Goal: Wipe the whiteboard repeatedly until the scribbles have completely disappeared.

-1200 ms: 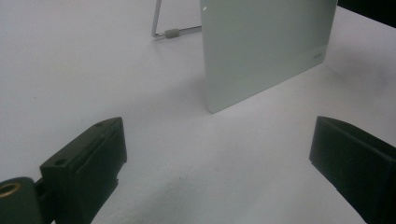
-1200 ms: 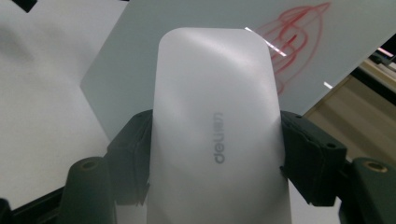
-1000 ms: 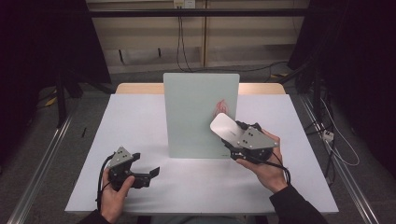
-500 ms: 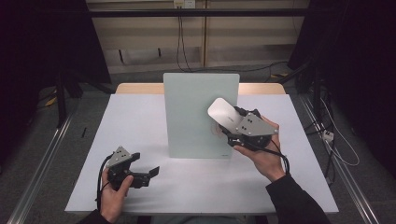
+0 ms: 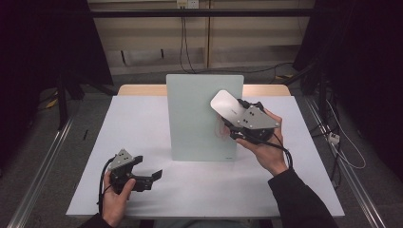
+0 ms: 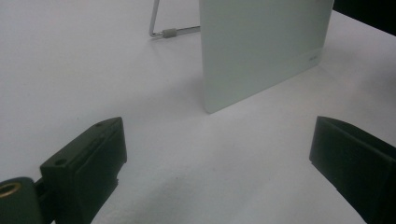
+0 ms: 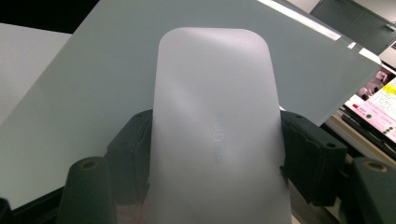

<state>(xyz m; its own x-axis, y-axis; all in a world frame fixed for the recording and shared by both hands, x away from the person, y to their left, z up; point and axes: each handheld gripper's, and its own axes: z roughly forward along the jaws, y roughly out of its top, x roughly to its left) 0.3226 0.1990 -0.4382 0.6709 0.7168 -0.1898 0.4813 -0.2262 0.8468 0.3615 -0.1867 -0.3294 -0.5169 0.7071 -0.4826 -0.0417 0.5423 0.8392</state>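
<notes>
Right gripper view: smooth rounded white eraser (image 7: 215, 135) before flat frosted board (image 7: 93, 84).

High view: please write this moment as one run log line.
right tongs: shut on white eraser, held in front of upright board | left tongs: open, low over table

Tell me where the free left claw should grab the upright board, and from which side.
Take the board by its left edge, high up, coming in from its left. It stands nearly upright on a wire stand behind it, so both flat faces are exposed there. The left claw is open on that side, while the right claw, shut on the white pad, crowds the right edge.
</notes>
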